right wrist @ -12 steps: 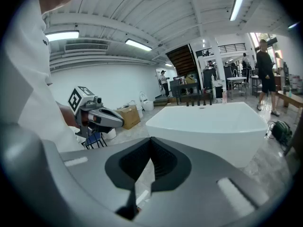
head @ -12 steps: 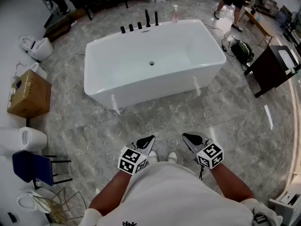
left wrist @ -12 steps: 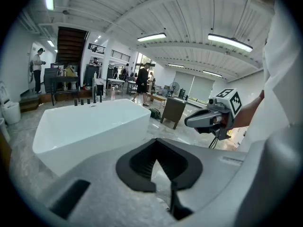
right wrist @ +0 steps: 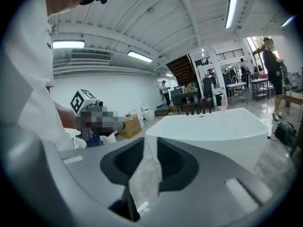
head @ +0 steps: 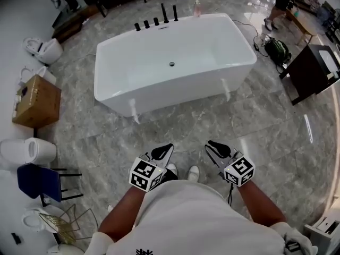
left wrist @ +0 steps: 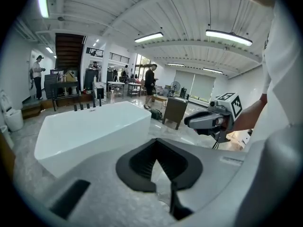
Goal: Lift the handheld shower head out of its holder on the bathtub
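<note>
The white bathtub (head: 175, 92) stands on the grey marble floor, well ahead of me. A row of black fittings (head: 155, 21) lines its far rim. The two tallest (head: 164, 13) are at the row's right end, and I cannot tell which one is the shower head. My left gripper (head: 162, 152) and right gripper (head: 218, 149) hang side by side in front of my body, far short of the tub. Both point toward it, tips together, holding nothing. The left gripper view shows the tub (left wrist: 90, 131) past its jaws (left wrist: 156, 156). The right gripper view shows the tub (right wrist: 213, 126) too.
A pink bottle (head: 197, 7) stands on the tub's far rim. Left of the tub are a cardboard box (head: 33, 102), toilets (head: 42, 49) and a blue chair (head: 40, 180). To the right are a dark cabinet (head: 311, 73), a bag (head: 276, 49) and a walking person (head: 279, 4).
The tub sits slightly higher in the head view. Both grippers keep the same pose in front of my body. The person at the back has walked to the right.
</note>
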The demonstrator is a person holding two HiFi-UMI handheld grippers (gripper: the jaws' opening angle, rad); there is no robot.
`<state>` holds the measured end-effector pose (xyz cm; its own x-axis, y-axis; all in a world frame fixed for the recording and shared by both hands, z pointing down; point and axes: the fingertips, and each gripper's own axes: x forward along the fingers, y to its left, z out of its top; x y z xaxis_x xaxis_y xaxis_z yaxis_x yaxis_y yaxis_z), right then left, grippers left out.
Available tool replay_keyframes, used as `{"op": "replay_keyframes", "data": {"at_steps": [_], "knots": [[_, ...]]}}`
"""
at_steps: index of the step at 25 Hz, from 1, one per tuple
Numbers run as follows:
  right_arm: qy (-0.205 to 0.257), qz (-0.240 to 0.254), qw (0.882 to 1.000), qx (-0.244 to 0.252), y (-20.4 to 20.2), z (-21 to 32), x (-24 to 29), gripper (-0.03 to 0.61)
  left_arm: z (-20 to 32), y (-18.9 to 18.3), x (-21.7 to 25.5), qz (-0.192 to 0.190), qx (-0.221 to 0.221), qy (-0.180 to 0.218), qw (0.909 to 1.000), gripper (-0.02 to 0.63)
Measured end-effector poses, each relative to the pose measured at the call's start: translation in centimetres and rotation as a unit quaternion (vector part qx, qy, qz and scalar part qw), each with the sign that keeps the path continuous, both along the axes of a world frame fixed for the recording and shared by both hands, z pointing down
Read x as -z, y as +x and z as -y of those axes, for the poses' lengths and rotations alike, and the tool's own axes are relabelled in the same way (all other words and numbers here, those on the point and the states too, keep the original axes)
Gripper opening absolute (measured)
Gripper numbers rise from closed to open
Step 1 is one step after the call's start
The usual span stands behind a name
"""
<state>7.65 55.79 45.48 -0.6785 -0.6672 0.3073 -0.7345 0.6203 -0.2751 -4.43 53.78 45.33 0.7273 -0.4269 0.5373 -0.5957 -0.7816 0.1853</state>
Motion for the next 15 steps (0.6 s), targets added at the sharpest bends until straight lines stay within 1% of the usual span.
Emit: {"op": "replay_keyframes", "data": {"at_steps": [1, 2, 4, 8, 11, 15], "knots": [[0.005, 0.005, 1.0, 0.0, 0.4, 0.2, 0.1, 0.151, 0.0, 0.4, 0.0, -0.001, 0.0, 0.0, 1.0, 0.006], [0.007, 0.007, 1.0, -0.003, 0.9, 0.5, 0.1, 0.214, 0.0, 0.9, 0.0, -0.001, 0.001, 0.001, 1.0, 0.006], [0.01, 0.006, 1.0, -0.016, 2.0, 0.9, 0.0, 0.227, 0.0, 1.6, 0.0, -0.002, 0.002, 0.001, 1.0, 0.006], [0.017, -0.006, 0.999, -0.04, 3.9, 2.6, -0.3, 0.232, 0.9, 2.5, 0.1, -0.005, -0.004, 0.002, 1.0, 0.006], [0.02, -0.01, 0.998, -0.054, 4.5, 5.3, -0.8, 0.237, 3.4, 2.6, -0.1, -0.01, -0.007, 0.006, 0.9999, 0.006], [0.008, -0.014, 0.998, -0.064, 4.7, 8.9, -1.5, 0.241, 7.2, 2.2, -0.4, -0.025, -0.003, -0.002, 0.9997, 0.006]]}}
